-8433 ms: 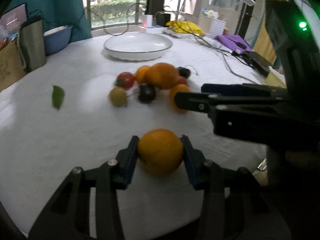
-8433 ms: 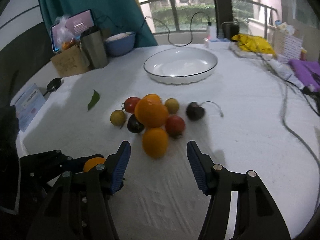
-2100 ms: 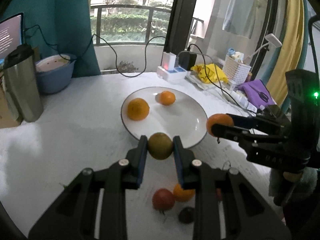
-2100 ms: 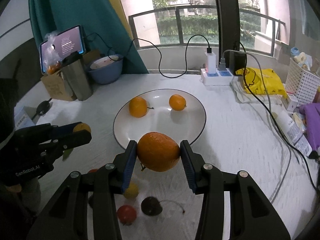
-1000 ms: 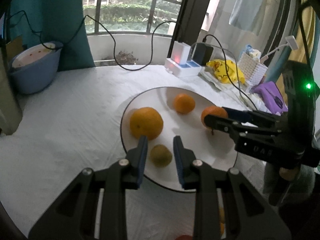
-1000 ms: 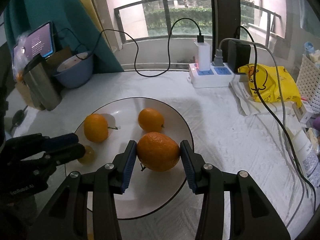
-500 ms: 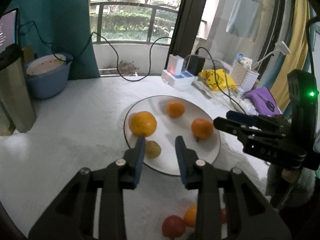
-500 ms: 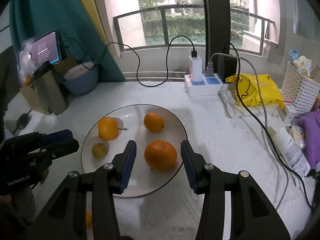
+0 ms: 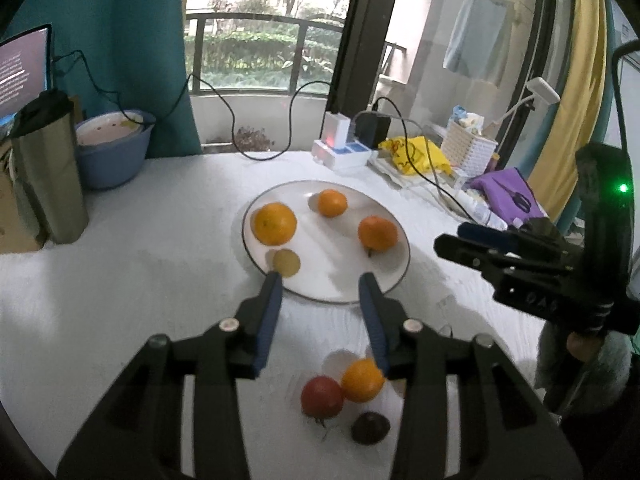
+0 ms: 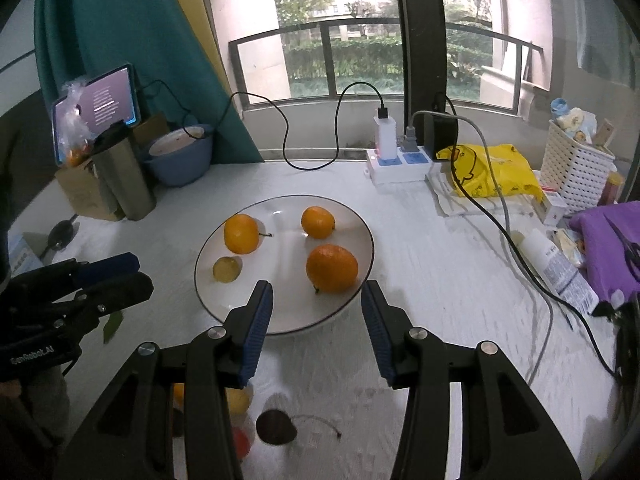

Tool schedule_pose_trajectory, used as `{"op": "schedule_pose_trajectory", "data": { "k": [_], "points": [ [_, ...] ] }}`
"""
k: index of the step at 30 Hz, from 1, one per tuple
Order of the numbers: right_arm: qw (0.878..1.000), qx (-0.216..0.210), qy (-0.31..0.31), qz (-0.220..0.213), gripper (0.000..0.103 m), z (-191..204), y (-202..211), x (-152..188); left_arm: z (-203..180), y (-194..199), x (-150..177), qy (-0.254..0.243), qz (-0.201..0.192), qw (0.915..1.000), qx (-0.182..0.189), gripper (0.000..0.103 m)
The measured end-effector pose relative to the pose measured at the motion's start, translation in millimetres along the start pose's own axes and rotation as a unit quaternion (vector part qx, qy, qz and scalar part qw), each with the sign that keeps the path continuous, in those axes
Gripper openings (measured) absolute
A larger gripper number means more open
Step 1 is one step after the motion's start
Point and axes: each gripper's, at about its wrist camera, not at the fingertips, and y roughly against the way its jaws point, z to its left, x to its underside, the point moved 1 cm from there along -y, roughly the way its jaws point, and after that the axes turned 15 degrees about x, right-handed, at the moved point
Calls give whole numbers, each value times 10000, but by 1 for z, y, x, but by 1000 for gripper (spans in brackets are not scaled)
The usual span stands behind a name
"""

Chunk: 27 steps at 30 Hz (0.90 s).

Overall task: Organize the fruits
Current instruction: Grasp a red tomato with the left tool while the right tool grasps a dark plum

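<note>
A white plate (image 9: 340, 296) (image 10: 280, 320) on the white table holds three oranges (image 9: 274, 224) (image 10: 331, 267) and a small yellow-green fruit (image 9: 286, 261) (image 10: 227, 269). My left gripper (image 9: 320, 294) is open and empty, raised above the plate's near rim. My right gripper (image 10: 317, 304) is open and empty, also near the plate's front rim. On the table below the left gripper lie a red tomato (image 9: 322, 396), a small orange fruit (image 9: 362, 375) and a dark plum (image 9: 370, 427). The dark plum (image 10: 276, 427) also shows under the right gripper.
A steel tumbler (image 9: 48, 172), a blue bowl (image 9: 112, 148) and a cardboard box stand at the left. A power strip (image 10: 396, 164) with cables, a yellow bag (image 10: 492, 176), a white basket (image 10: 576, 168) and purple cloth (image 10: 608, 240) lie at the right. A green leaf (image 10: 112, 326) lies on the table.
Both grippers let go of their fruit on the plate, opened wider and drew back and upward from it. The loose fruit on the table has come back into view.
</note>
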Motion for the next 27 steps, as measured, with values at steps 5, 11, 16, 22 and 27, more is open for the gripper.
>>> {"op": "schedule_pose_trajectory", "data": {
  "k": [5,11,16,22,27],
  "points": [
    [10000,-21,-24,33,49,-2,6,11,-3,2,11,30,66,10000,-33,41],
    [9999,-48,-29,113,49,-2,9,23,-5,1,26,95,191,9998,-62,41],
    [9998,-49,-76,152,49,-4,14,34,-4,-2,40,139,334,9993,-97,41],
    [9996,-71,-131,255,49,-3,16,50,-3,-6,55,185,465,9987,-118,41],
    [9988,-141,-158,451,49,1,10,66,-1,-12,63,213,610,9978,-178,41]
  ]
}}
